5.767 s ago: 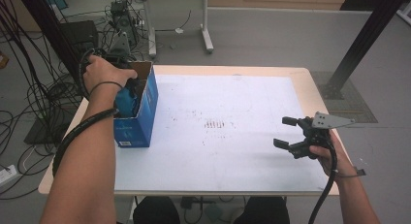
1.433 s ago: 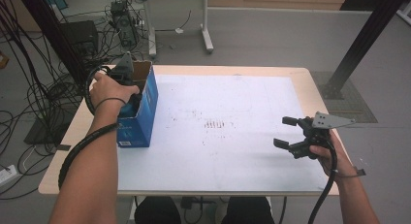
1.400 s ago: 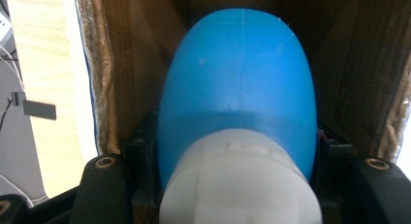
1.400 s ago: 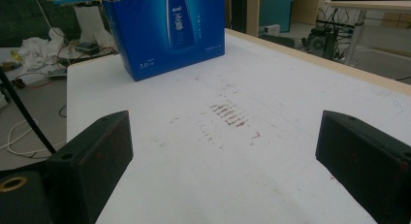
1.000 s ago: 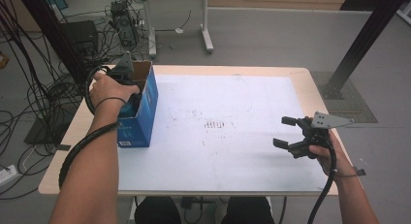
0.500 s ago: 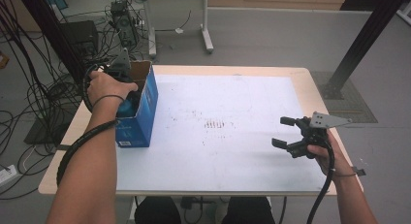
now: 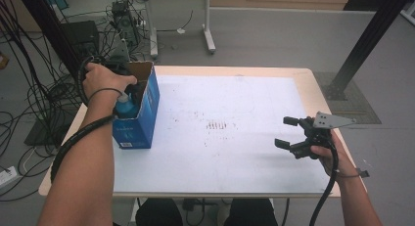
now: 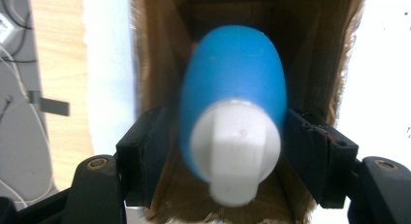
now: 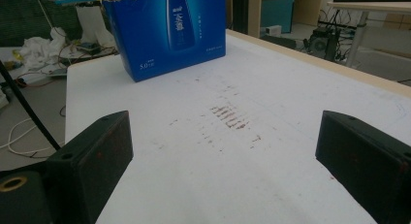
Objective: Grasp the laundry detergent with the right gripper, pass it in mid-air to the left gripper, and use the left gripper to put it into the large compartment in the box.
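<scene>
A blue bottle [image 8: 232, 83] with a white cap [image 8: 235, 151] stands between the jaws of my left gripper [image 8: 232, 136], inside an open blue cardboard box [image 8: 310, 49]. The jaws have just been closing, and both pads press the bottle's sides. In the high view the box [image 7: 139, 125] stands at the table's left edge. The bottle's top [image 7: 128, 107] shows at its opening, under the person's left hand. My right gripper [image 7: 289, 134] hovers low over the right side of the table. It is open, with nothing between its jaws [image 9: 228, 156].
The white table top [image 7: 230, 152] carries reddish smudges [image 7: 220, 125] near its middle. Black cables [image 7: 29, 89] hang off the left side, and another desk's legs stand behind. From the right gripper view the blue box [image 9: 169, 35] stands far across the table.
The left hand has risen a little at the box's opening, and the blue bottle's top now shows there. The right hand and its gripper have stayed put.
</scene>
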Demonstrator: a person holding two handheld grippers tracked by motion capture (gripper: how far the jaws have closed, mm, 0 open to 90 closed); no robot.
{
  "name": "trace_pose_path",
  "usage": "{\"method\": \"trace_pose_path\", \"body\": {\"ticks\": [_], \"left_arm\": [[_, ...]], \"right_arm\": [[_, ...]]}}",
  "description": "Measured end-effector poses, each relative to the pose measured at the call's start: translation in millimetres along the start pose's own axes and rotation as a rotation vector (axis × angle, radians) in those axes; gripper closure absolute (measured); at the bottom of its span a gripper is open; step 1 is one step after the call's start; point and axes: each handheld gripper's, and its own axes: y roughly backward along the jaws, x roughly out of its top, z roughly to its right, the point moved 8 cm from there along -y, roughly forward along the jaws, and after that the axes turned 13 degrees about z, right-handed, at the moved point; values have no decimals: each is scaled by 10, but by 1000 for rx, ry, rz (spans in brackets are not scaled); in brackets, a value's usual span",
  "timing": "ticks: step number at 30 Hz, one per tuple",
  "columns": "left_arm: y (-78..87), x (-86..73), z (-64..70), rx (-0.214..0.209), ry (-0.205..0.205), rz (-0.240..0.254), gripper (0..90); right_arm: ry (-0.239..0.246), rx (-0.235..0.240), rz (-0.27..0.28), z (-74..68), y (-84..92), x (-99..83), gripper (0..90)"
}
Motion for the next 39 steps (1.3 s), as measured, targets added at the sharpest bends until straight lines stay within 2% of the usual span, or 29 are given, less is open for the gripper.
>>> {"method": "trace_pose_path", "body": {"ticks": [12,16,18,20,23,32,39], "left_arm": [[269,-9,-12,-35,-11,17,321],[352,-16,-16,-41,-14,32,299],[389,-23,-23,-57,-16,44,286],[425,-30,-8,-53,-26,56,265],[454,-37,9,-59,-33,66,211],[464,-51,47,-102,-60,69,126],[518,-60,129,-120,-97,99,99]], "right_arm": [[12,8,4,-29,-27,51,57],[15,11,6,-37,-30,64,57],[19,13,7,-40,-32,71,57],[18,14,7,-41,-33,75,57],[17,14,3,-46,-41,79,57],[17,15,-2,-51,-52,70,57],[15,15,-3,-53,-60,74,57]]}}
